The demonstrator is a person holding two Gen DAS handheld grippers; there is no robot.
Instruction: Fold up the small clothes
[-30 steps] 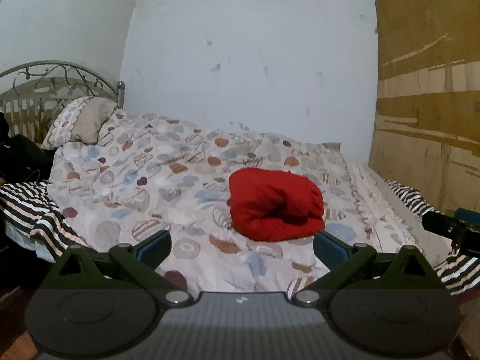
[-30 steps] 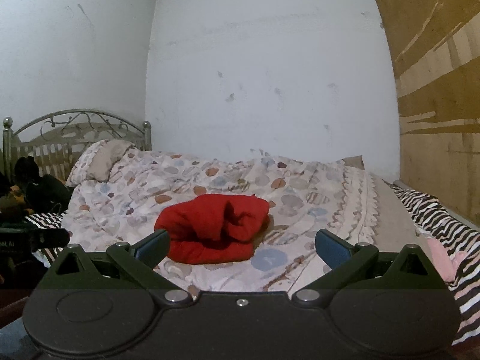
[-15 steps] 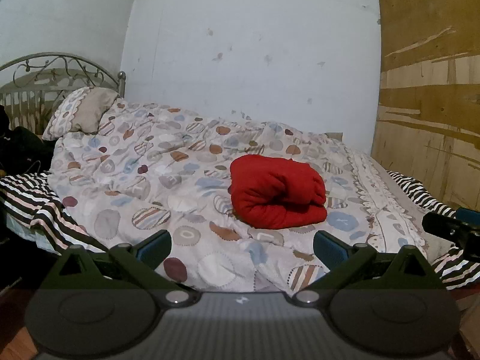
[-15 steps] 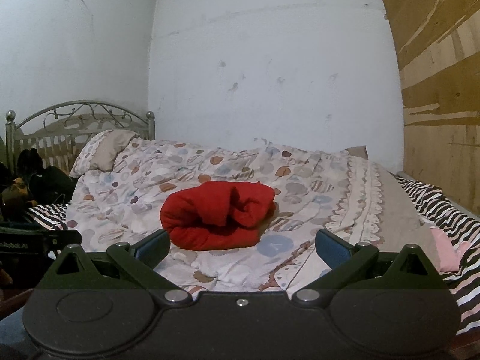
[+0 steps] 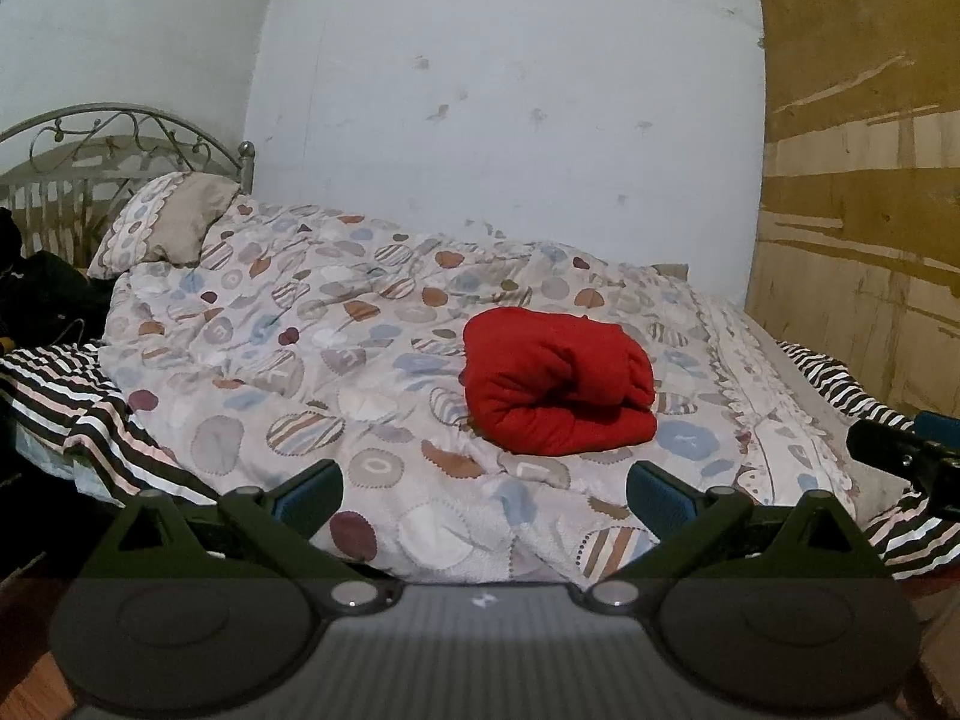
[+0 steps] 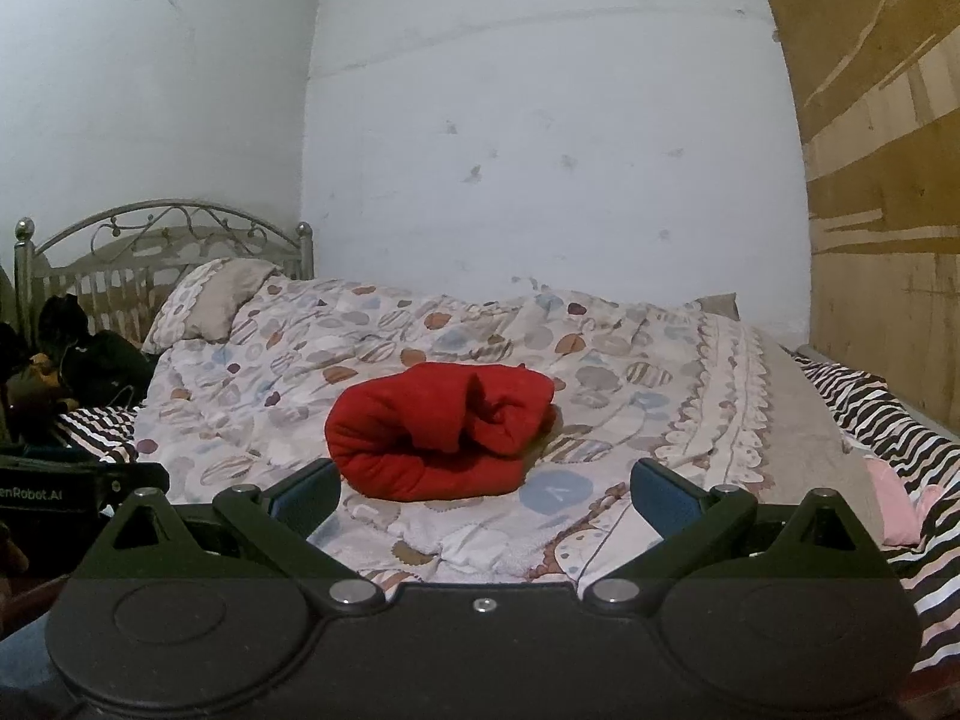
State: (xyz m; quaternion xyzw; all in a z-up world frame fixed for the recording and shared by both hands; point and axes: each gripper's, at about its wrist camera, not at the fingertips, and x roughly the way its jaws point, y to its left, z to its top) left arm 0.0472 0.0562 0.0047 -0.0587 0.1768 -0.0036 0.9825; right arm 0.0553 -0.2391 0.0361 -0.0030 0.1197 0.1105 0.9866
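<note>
A red garment, folded into a thick bundle, lies on the patterned duvet in the middle of the bed. It also shows in the right wrist view. My left gripper is open and empty, held back from the bed's near edge, apart from the garment. My right gripper is open and empty too, also short of the garment. The right gripper's tip shows at the right edge of the left wrist view, and the left gripper's body shows at the left of the right wrist view.
A pillow lies by the metal headboard at the far left. A striped sheet hangs along the bed's near side. A pink cloth lies on it at the right. Dark items pile at the left. A plywood board stands at the right.
Both cameras have tilted slightly down and drawn a little nearer the bed, so the red garment sits a bit lower and larger in view. The garment has not moved. Both grippers stayed open.
</note>
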